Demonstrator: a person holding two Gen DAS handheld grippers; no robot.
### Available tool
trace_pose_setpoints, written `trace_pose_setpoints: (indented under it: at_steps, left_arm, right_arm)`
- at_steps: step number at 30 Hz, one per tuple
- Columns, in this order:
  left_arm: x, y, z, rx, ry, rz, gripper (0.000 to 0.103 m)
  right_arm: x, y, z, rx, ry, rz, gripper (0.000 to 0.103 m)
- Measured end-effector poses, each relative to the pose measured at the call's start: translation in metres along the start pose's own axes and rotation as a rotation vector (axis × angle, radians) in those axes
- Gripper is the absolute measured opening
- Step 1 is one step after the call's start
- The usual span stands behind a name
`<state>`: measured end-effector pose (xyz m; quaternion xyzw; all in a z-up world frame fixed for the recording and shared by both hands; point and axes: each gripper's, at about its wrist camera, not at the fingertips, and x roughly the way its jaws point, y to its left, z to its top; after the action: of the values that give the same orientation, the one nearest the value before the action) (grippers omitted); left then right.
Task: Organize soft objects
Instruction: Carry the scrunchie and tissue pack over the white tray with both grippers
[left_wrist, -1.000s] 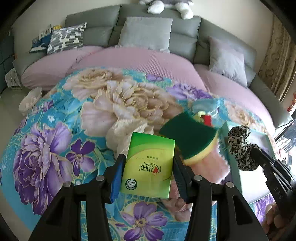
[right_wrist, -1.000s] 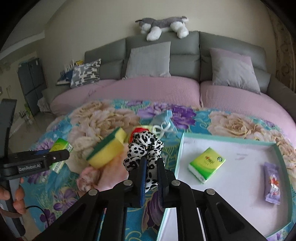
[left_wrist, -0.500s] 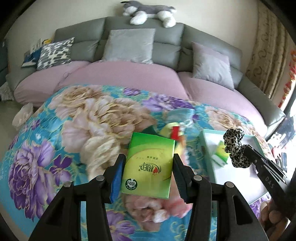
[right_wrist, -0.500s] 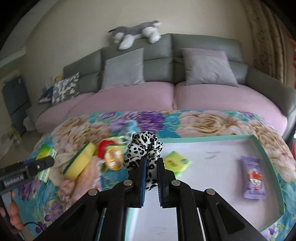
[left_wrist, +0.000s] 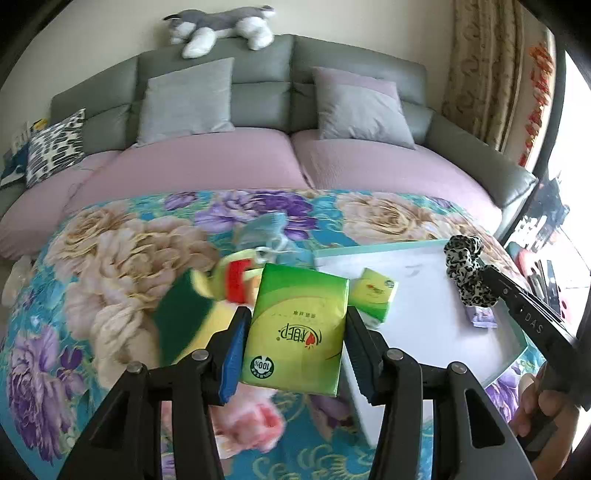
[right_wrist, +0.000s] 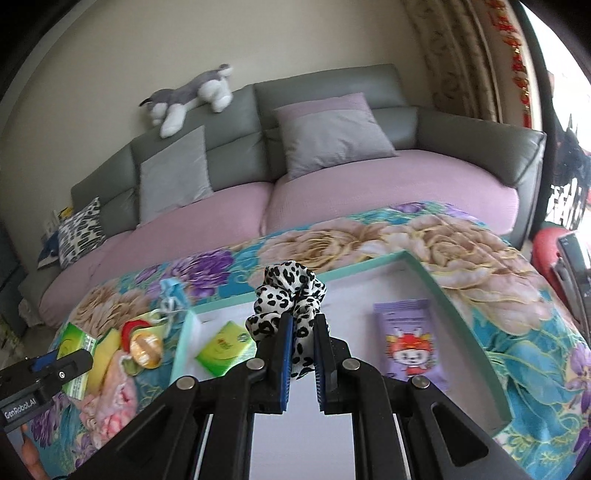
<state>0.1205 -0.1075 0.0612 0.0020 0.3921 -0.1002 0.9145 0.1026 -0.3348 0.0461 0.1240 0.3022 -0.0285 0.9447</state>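
A grey curved sofa (left_wrist: 258, 66) with lilac seat covers backs onto a cream wall (left_wrist: 110, 33); patterned curtains (left_wrist: 476, 66) catch bright daylight.

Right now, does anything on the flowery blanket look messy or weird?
Yes. Left of the mint-rimmed white tray, loose things lie jumbled: a yellow-and-green sponge, a crumpled pink cloth and a red-and-yellow ring toy. In the tray, a green tissue pack and purple packet lie separately.

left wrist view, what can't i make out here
- Sponge: motion-blurred, edges smeared.
- Pink cloth: blurred, partly behind the left tongs and their green pack.
- Purple packet: mostly hidden by the scrunchie.
- Tray: near corner behind the tongs.
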Motion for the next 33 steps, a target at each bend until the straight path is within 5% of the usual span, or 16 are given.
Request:
trace_pose_setpoints:
  at_steps: [15,33]
  left_arm:
    - [0.043,-0.072,-0.002,0.118,0.078,-0.094,0.052]
    - [0.087,-0.077,-0.026,0.111,0.161,-0.108,0.052]
  right_arm:
    - [-0.003,-0.023,0.000,0.024,-0.009,-0.072,0.012]
    - [0.024,-0.026,-0.012,-0.002,0.100,-0.124,0.012]
